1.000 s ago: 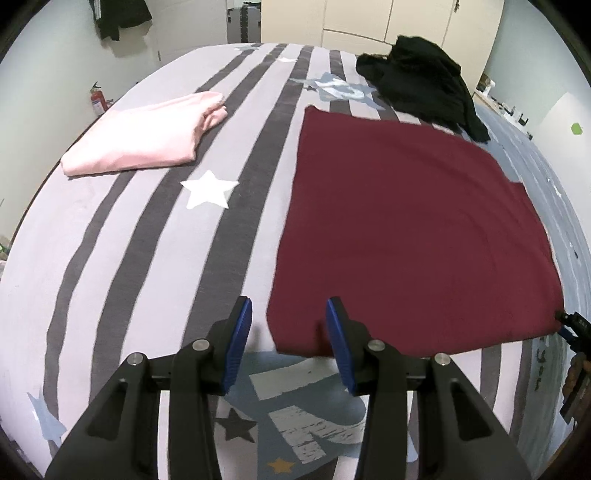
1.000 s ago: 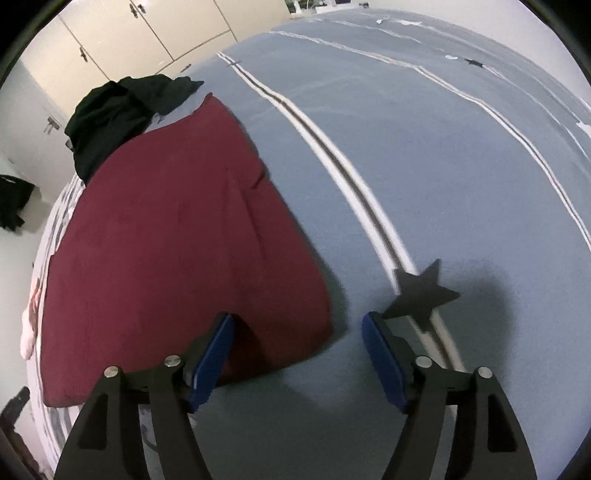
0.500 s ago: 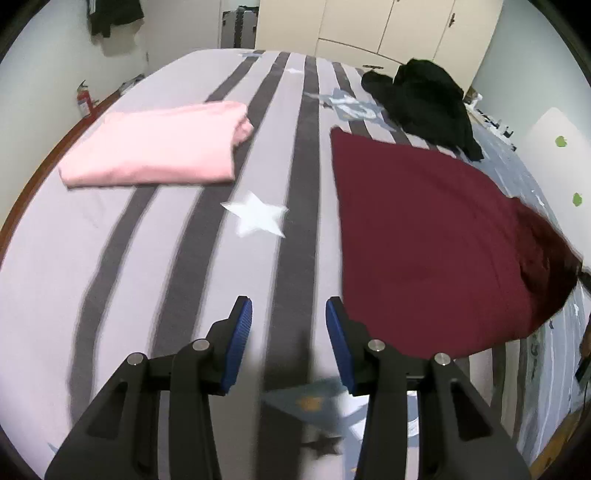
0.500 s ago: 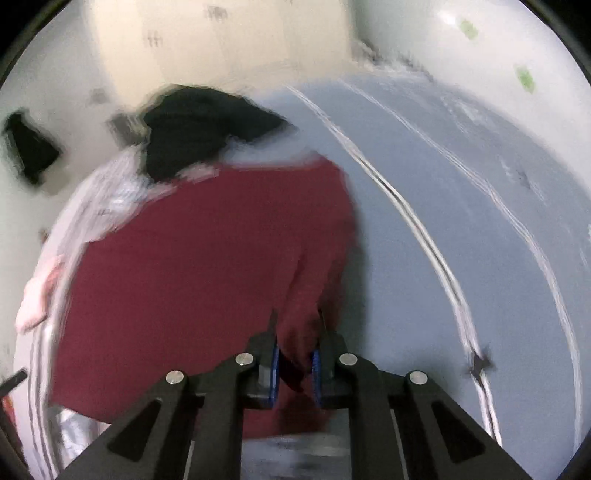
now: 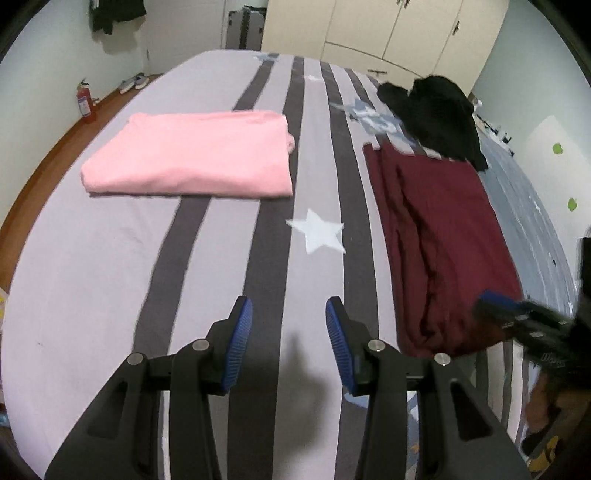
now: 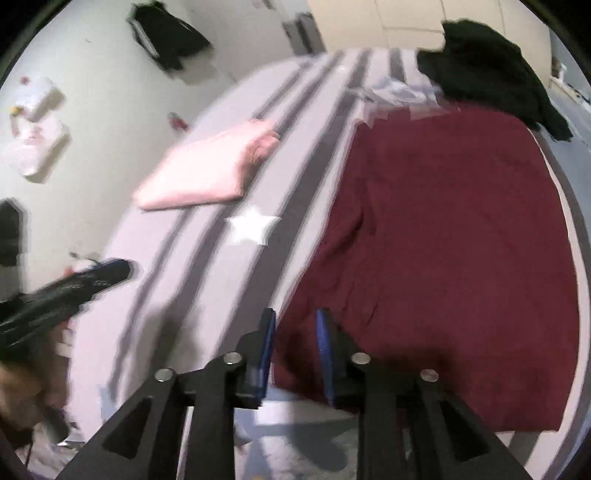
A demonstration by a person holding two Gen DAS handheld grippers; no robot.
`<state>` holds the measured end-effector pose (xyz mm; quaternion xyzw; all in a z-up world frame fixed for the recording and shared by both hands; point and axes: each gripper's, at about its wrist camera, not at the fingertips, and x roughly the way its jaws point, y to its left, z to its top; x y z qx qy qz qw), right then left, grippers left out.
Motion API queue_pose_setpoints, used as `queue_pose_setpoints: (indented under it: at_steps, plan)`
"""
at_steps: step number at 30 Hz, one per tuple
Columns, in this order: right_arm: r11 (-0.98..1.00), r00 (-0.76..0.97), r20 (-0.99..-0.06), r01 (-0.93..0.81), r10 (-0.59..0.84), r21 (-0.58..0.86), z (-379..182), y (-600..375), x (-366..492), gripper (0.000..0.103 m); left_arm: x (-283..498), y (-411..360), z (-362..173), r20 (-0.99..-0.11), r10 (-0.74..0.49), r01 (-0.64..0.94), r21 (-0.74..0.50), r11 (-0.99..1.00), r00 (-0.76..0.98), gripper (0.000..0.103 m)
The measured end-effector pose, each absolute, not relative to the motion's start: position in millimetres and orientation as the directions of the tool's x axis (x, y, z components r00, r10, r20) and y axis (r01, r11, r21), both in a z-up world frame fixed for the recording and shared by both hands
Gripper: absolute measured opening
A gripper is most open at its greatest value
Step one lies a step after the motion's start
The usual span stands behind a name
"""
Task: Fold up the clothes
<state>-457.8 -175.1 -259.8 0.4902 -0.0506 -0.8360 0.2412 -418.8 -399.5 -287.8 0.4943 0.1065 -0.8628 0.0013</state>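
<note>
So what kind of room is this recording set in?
Most likely a bedroom: clothes lie on a wide bed with a grey-striped, star-printed cover, cream wardrobe doors stand behind it, and a dark garment hangs on the wall.

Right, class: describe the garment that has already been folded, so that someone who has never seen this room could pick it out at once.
Start from the big bed with the grey-striped cover. On its left half, beyond the white star, lies the pink garment, folded into a flat, neat rectangle. Its neighbours are a dark red garment to the right and a crumpled black heap at the far end.
</note>
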Motion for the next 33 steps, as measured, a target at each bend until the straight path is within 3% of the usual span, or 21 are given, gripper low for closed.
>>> queue_pose_setpoints:
  at_steps: [3,12,18,24,25,27,29,33]
  plan:
    - [-0.901,-0.47,-0.776,0.319,-0.42,0.294,-248,-147,-453,0.044,-421,-390,-296,-0.858,0.124,0.099,-0.198,-0.975,-0.498,0.038]
    - [-0.985,-0.502,-0.851,0.018,-0.155,0.169,-281,-17,-507,0.044,-467,-331,-297,-0.834,0.218,-0.001,-0.253,-0.968,-0.507,0.038]
    - [-0.985,-0.493,-0.857,-0.002,-0.15,0.174,-296,9,-539,0.044,-532,-278,-304,-0.804,0.312,-0.102,-0.304,-0.947,-0.506,0.038]
    - [-0.979,-0.512,-0.84,0.007,-0.179,0.205,-298,20,-561,0.044,-586,-234,-339,-0.855,0.294,-0.152,-0.252,-0.956,-0.427,0.038]
    - [-0.978,-0.512,-0.84,0.006,-0.182,0.208,-300,20,-568,0.044,-591,-232,-348,-0.871,0.286,-0.147,-0.247,-0.958,-0.4,0.035]
    - [-0.975,-0.507,-0.84,0.002,-0.192,0.221,-305,22,-584,0.044,-598,-232,-360,-0.885,0.281,-0.131,-0.25,-0.959,-0.371,0.013]
    - [-0.972,-0.49,-0.847,0.004,-0.209,0.237,-313,20,-594,0.044,-596,-241,-356,-0.865,0.302,-0.101,-0.286,-0.953,-0.401,0.004]
    - [-0.972,-0.472,-0.855,0.021,-0.216,0.234,-328,9,-596,0.045,-578,-255,-343,-0.843,0.297,-0.088,-0.289,-0.953,-0.449,0.003]
